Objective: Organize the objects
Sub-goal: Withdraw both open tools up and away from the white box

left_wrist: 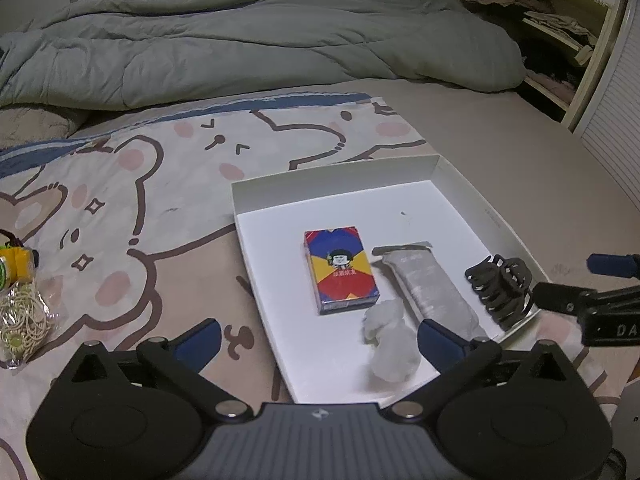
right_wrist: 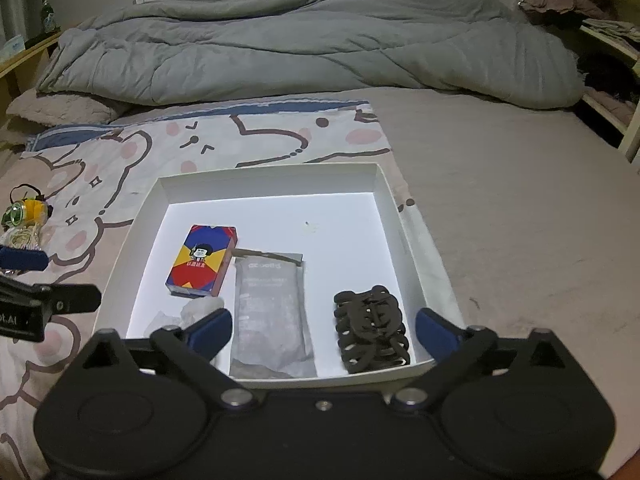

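A shallow white box [left_wrist: 440,196] [right_wrist: 392,208] lies on the bed. Inside it are a colourful card pack [left_wrist: 340,270] [right_wrist: 204,260], a grey foil pouch [left_wrist: 432,288] [right_wrist: 270,304], a black hair claw [left_wrist: 500,288] [right_wrist: 372,332] and a crumpled white wad [left_wrist: 390,342] [right_wrist: 196,310]. My left gripper [left_wrist: 320,340] hovers open over the box's near left part, the wad lying loose between its fingers. My right gripper [right_wrist: 324,334] hovers open above the pouch and the claw, touching neither. Each gripper shows at the edge of the other's view.
A yellow tape roll [left_wrist: 16,266] [right_wrist: 30,210] and a clear bag of pale rubber bands [left_wrist: 24,320] lie on the bear-print sheet [left_wrist: 120,184] at the left. A rumpled grey duvet [left_wrist: 240,48] [right_wrist: 300,44] fills the back. Shelves [left_wrist: 560,40] stand at the right.
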{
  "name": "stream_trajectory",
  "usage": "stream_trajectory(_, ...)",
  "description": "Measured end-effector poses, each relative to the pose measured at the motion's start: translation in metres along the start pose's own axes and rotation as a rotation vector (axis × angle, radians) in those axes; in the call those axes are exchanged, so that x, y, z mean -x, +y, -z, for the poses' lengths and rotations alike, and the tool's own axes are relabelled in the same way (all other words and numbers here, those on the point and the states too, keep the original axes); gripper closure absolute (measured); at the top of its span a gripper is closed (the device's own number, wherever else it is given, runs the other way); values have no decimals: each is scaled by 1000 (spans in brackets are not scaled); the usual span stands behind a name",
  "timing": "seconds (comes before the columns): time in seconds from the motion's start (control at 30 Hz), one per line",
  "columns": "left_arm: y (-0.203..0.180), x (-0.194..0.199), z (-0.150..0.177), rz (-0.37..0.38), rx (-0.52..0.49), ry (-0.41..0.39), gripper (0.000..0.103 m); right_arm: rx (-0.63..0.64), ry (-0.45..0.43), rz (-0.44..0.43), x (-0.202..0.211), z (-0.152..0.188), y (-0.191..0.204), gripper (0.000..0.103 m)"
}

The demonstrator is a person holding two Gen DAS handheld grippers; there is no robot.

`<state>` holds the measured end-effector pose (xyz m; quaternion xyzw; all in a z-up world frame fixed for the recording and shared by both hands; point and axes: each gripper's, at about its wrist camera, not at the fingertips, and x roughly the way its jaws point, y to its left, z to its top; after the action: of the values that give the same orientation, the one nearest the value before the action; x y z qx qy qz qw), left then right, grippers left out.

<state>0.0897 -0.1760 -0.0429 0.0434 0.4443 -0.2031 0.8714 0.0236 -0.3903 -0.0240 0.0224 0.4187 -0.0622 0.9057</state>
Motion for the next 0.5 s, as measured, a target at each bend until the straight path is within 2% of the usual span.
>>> stream_trajectory(0.5,16,0,7,6,29,-15,0,-47,8,51,-1,8,-4,0)
